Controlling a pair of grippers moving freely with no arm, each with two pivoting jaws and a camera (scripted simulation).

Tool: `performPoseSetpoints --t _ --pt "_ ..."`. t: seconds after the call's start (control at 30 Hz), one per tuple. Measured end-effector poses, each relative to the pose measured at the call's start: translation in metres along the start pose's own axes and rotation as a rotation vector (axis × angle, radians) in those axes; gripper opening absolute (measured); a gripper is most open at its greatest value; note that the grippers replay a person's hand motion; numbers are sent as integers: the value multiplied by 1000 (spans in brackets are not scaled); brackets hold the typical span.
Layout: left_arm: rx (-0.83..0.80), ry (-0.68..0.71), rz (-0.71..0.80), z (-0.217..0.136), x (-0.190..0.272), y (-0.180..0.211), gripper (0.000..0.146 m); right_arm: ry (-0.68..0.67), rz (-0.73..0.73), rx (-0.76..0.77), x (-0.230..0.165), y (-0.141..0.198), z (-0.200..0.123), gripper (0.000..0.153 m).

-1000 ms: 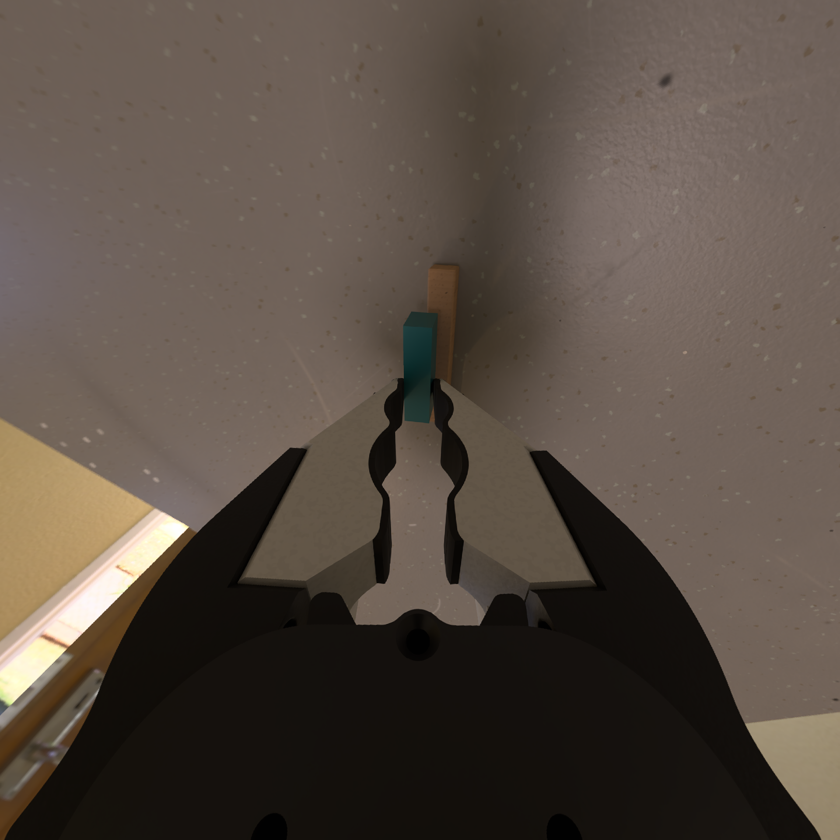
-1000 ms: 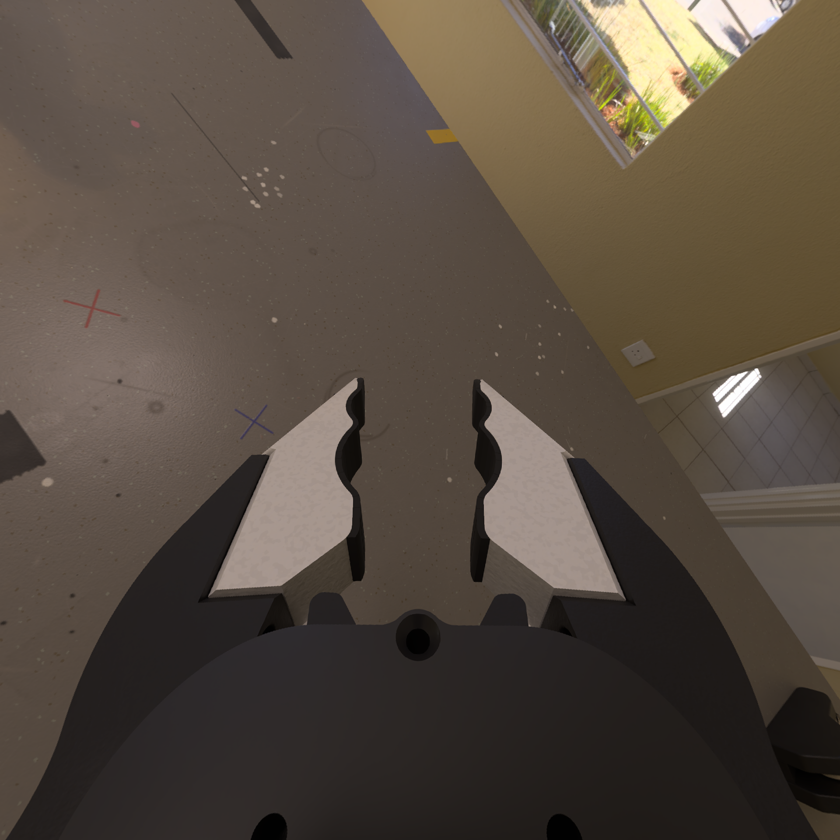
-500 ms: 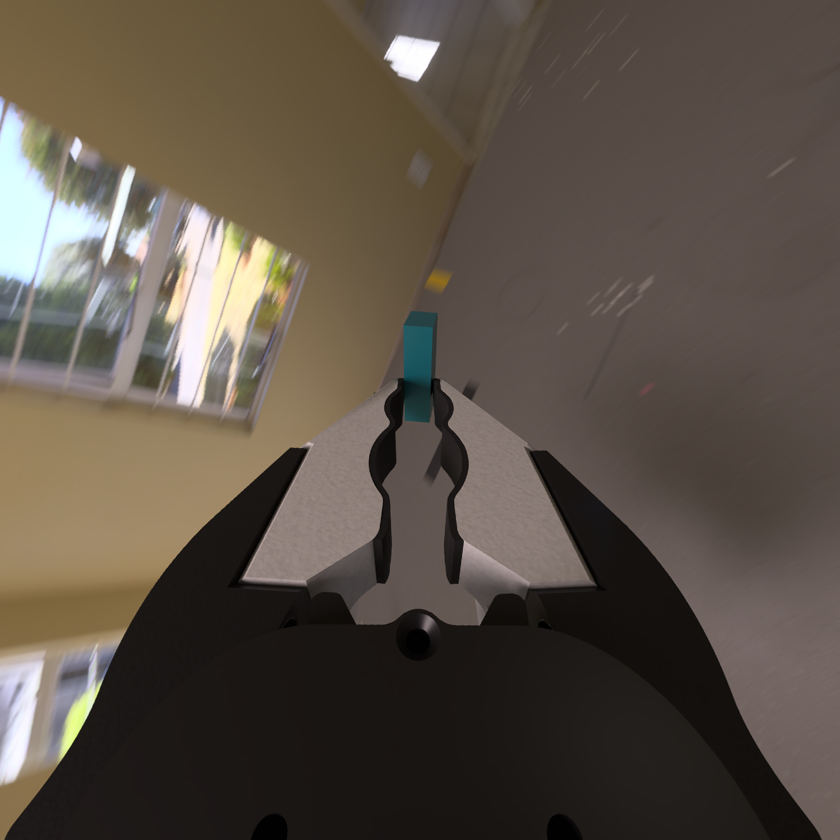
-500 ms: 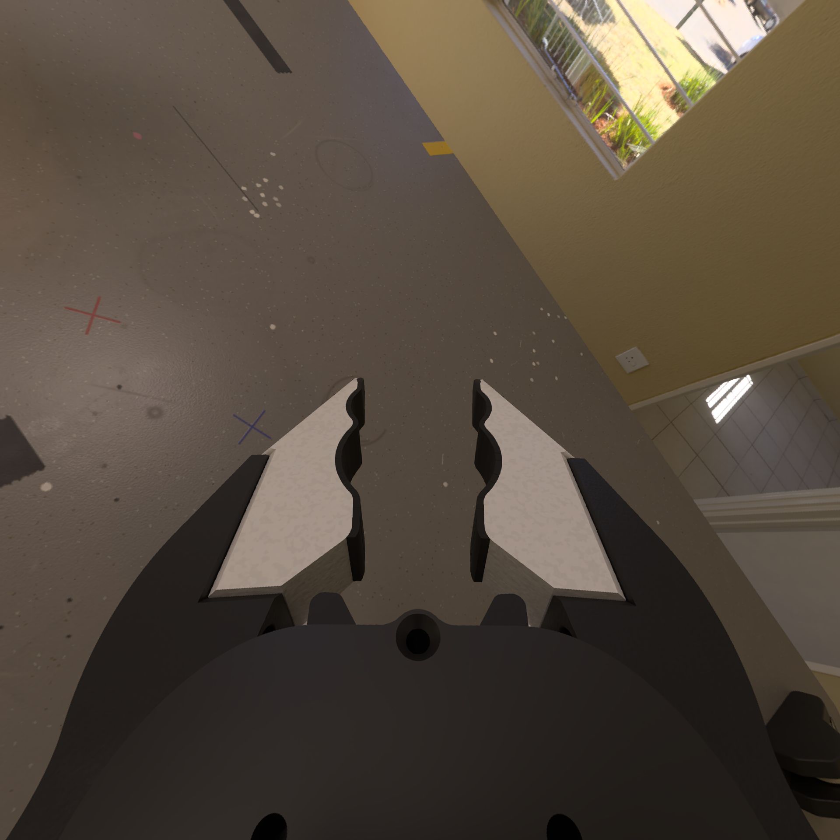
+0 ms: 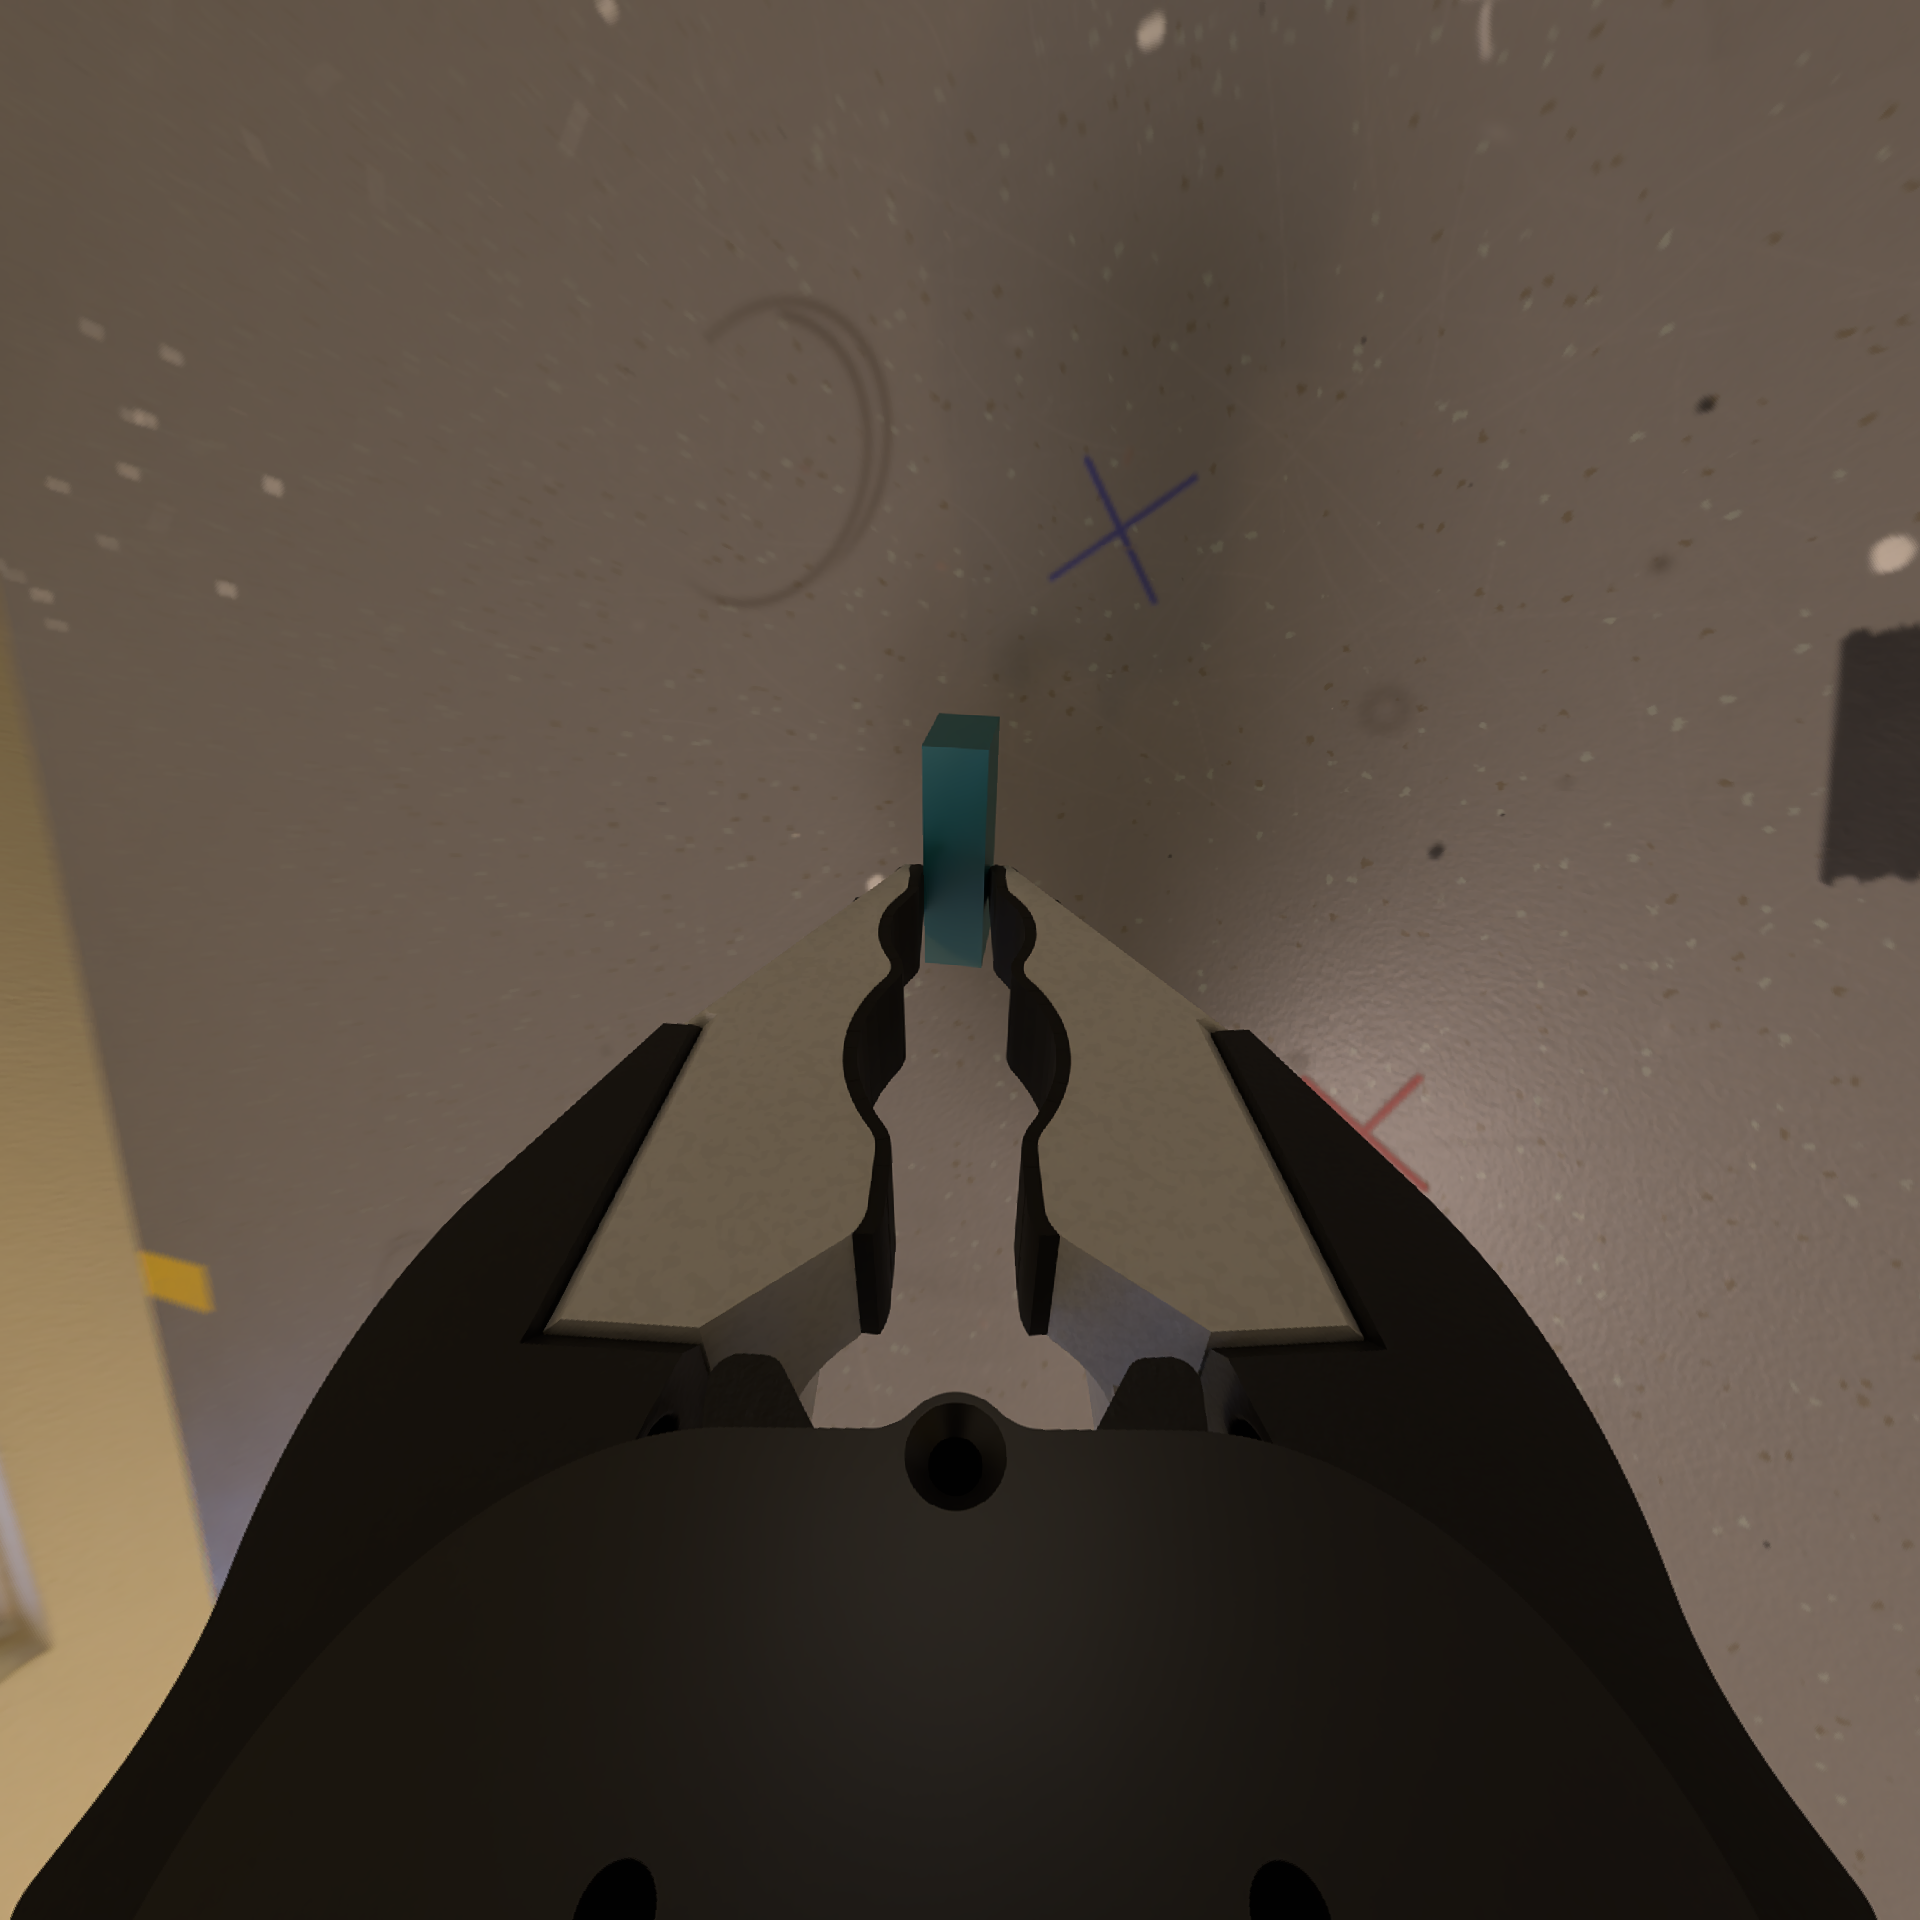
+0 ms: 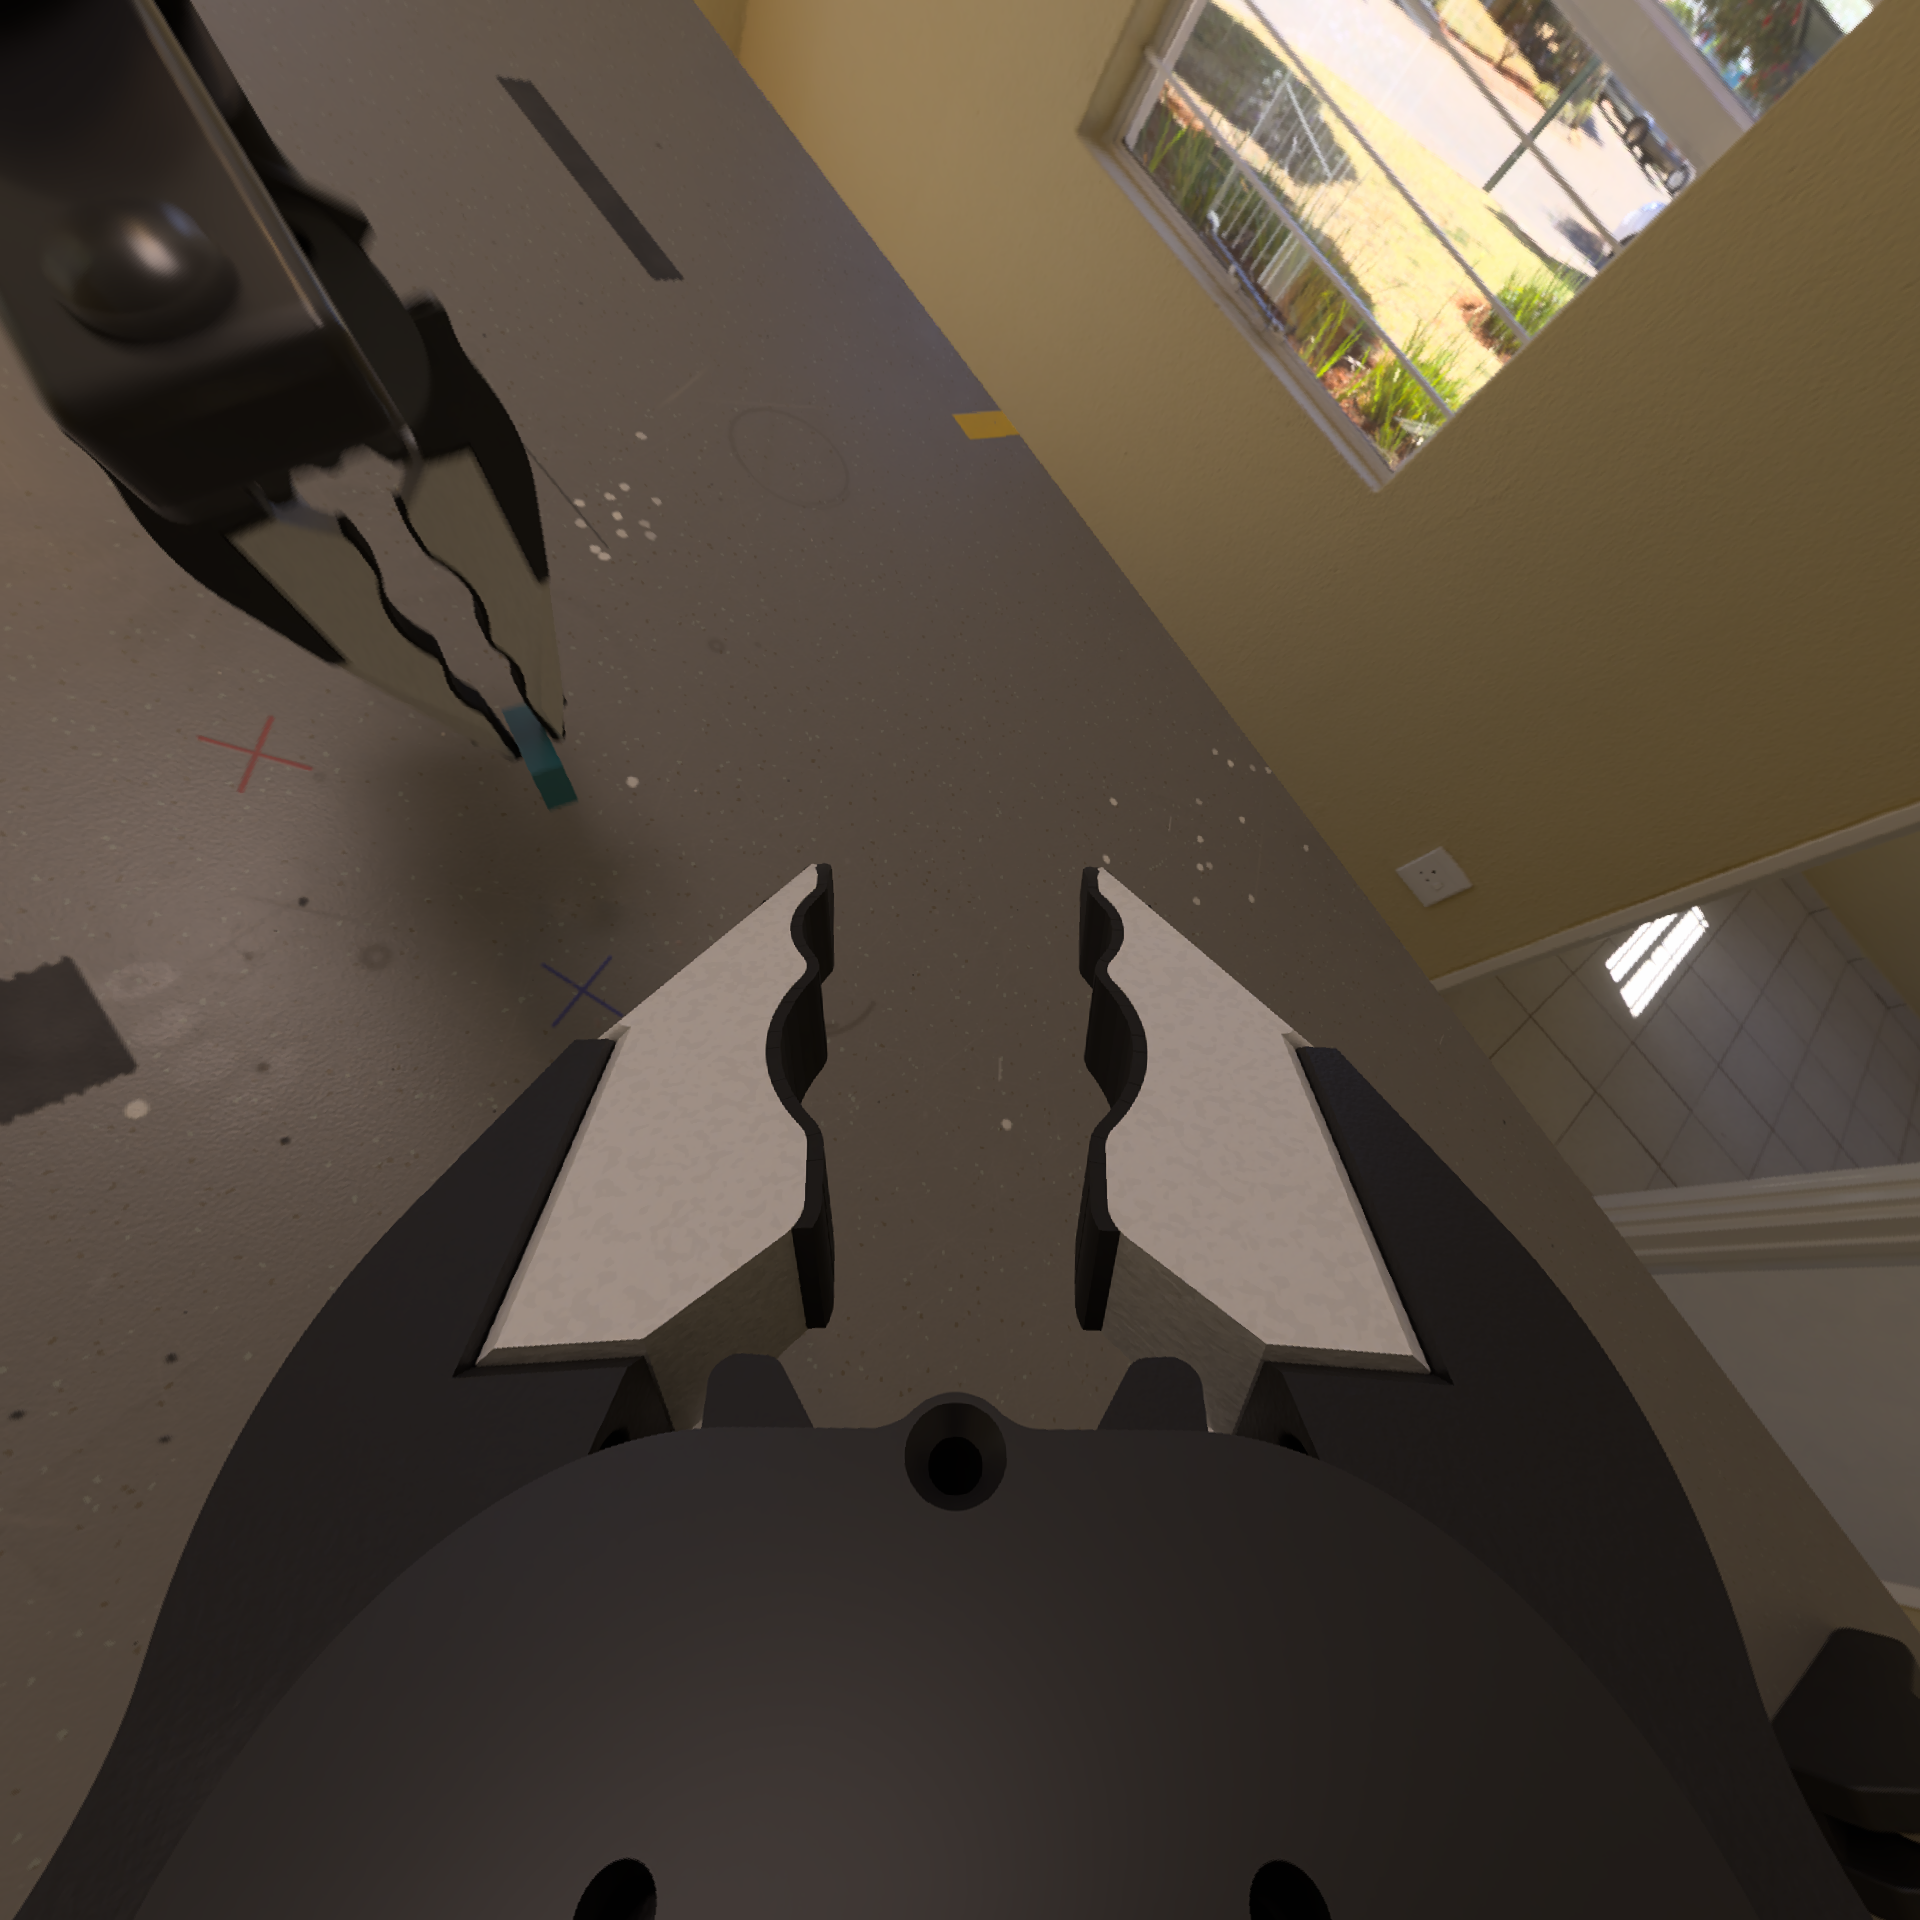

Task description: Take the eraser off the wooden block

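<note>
While the left hand-held gripper (image 5: 954,873) pinches the teal eraser (image 5: 958,831) by its near end, the eraser's long axis runs straight out past the fingertips, lifted clear above the table (image 5: 1455,312); no wooden block is in view; the right hand-held gripper (image 6: 956,883) hangs empty nearby, jaws spread wide; setting down likely falls to the left.

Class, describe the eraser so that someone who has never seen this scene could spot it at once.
Start at the grey speckled table with its drawn crosses. Above it, the left gripper pinches a small upright bar at its fingertips. That eraser is the only teal thing there.
</note>
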State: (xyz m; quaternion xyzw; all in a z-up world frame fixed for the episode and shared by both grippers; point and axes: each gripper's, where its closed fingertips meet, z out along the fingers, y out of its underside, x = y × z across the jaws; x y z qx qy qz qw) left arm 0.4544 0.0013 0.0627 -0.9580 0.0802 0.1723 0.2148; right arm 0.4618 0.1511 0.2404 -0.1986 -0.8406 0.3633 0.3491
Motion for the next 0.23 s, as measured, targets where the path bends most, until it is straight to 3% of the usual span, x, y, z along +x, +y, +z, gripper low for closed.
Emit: performPoseSetpoints --t 0.23 --pt "-100 92 0 36 12 15 12 -8 3 20 3 -2 -1 47"
